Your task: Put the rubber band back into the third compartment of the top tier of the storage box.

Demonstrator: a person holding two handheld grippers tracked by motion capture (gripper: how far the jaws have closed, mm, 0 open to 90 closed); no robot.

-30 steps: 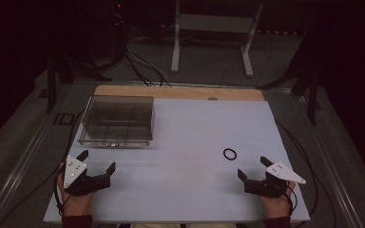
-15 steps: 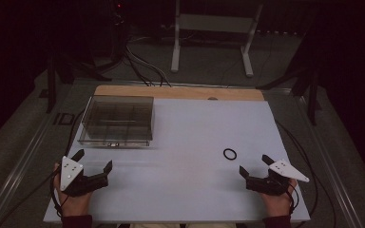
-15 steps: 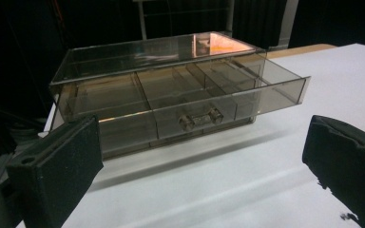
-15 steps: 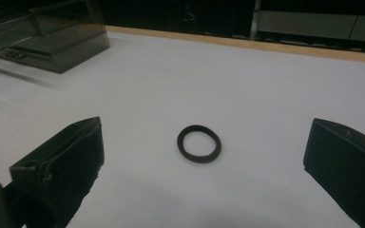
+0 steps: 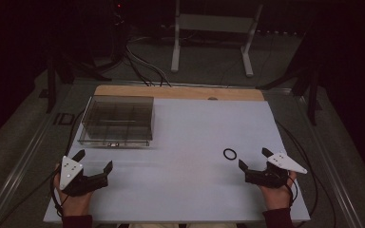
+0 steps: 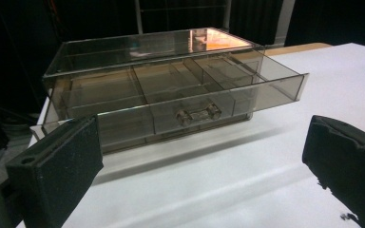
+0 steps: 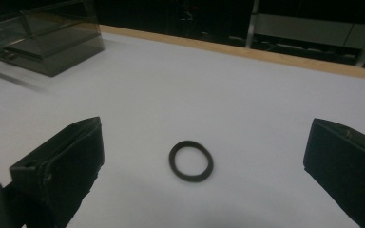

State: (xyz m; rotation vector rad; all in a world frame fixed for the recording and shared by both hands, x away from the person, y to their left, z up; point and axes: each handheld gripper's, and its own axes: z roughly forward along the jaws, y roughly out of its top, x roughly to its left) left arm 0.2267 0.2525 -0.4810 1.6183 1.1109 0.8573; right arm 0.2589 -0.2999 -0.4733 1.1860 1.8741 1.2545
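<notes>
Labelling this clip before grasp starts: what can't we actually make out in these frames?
- Drawer box, left gripper view: smoky walls and glare on the lid; whether the compartments hold anything is unclear.
- Same box, right gripper view: cut off by the left and top edges.
- Black ring, high view: too small to tell its material; slightly blurred in the right gripper view.
- Right hand-held gripper and left hand-held gripper: bodies cut off by the bottom edge in their own views.

The black ring point(image 7: 190, 160) is slightly blurred in the right gripper view. The clear drawer box point(image 7: 40, 35) is cut off there by the top left corner. In the left gripper view, its compartments' contents point(image 6: 166, 80) cannot be made out through the tinted plastic.
</notes>
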